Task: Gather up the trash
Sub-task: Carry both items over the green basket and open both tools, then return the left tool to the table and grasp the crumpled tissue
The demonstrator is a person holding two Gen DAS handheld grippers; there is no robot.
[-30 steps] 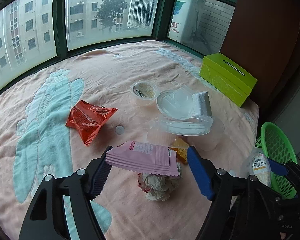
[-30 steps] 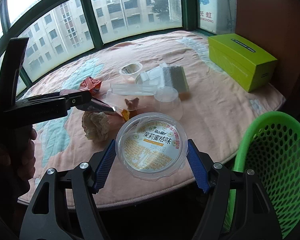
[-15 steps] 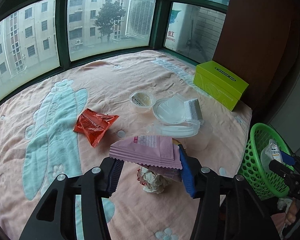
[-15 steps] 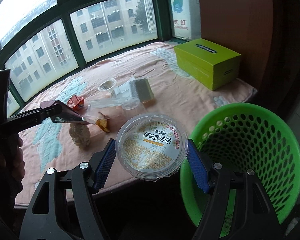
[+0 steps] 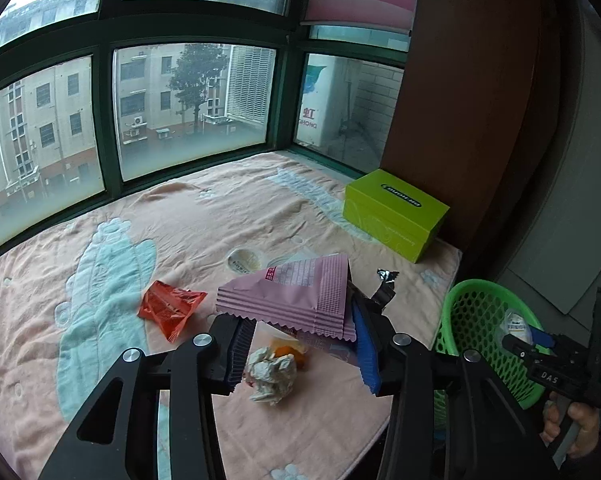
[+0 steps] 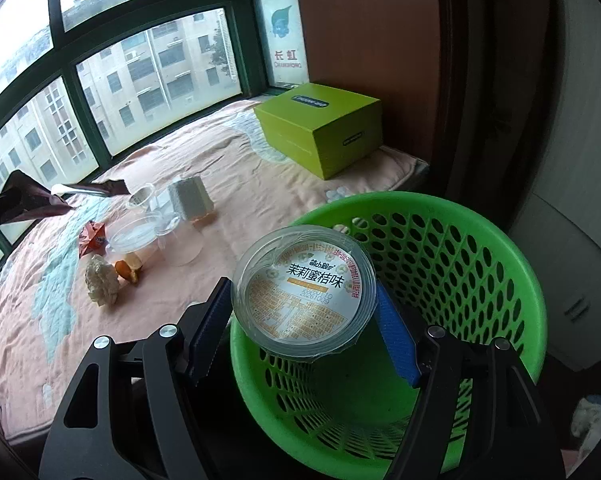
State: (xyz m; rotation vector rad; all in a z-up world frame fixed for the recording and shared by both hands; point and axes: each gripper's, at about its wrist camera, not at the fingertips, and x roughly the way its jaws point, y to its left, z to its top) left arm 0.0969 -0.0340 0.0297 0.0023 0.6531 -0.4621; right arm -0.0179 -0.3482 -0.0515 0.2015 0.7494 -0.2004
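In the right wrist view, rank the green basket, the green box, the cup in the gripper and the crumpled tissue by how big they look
1. Basket
2. Box
3. Cup, though nearness to the camera inflates it
4. Tissue

Home, blanket-covered bay-window seat [image 5: 188,216], apartment view

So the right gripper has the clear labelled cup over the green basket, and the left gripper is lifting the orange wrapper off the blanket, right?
Not quite. The left gripper holds the pink wrapper, as the left wrist view shows; the orange wrapper lies on the blanket. The rest stands: the right gripper has the clear labelled cup over the green basket.
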